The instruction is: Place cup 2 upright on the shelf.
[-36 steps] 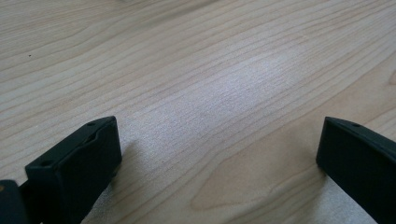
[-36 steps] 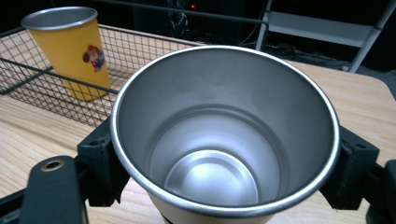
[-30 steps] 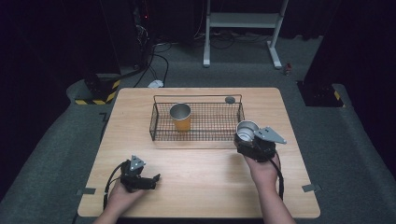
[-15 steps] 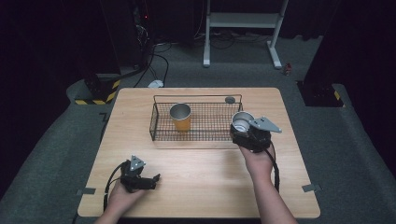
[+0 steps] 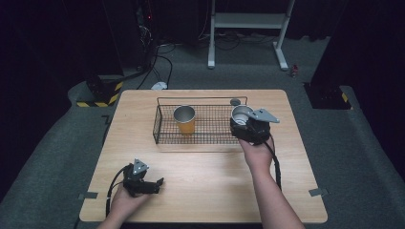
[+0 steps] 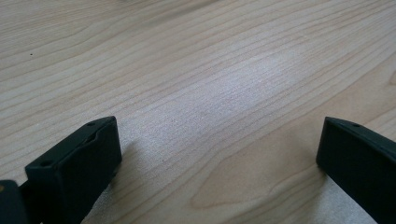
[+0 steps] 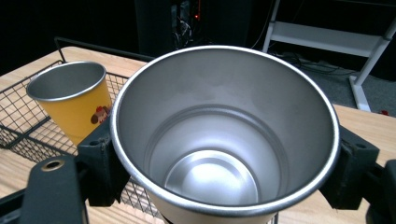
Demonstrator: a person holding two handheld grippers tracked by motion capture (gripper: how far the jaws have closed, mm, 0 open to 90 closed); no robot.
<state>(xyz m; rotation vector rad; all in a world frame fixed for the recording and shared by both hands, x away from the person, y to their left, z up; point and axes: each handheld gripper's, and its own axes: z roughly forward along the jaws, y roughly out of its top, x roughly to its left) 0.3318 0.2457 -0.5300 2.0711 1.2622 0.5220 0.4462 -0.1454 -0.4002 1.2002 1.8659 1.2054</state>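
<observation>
High view: a pale wooden tabletop (image 5: 200, 191) is seen from above, with a black wire basket (image 5: 165, 131) standing on its far half. A yellow cup (image 5: 185, 119) with a metal rim is stood upright inside the basket, towards its left end. At the basket's right end, the right tongs (image 5: 242, 121) are held by a person's hand, and a second metal cup (image 5: 241, 114) is clamped between their jaws, mouth up, over or just at the basket's right edge; whether it is touching the wire cannot be told. A small dark round object (image 5: 235, 102) is seen on the tabletop just behind the basket.

From the right gripper view, the held cup (image 7: 224, 140) is shown empty and shiny inside, pinched at both sides just below the rim, so that it is kept upright for setting down. The yellow cup (image 7: 74, 100) is seen beyond it to the left.

The left tongs (image 5: 150, 183) are rested on the near left of the tabletop, well apart from the basket, jaws spread wide and nothing between them, apparently parked out of the way. Judged from this, the held cup is being brought to the basket, beside the yellow one.
</observation>
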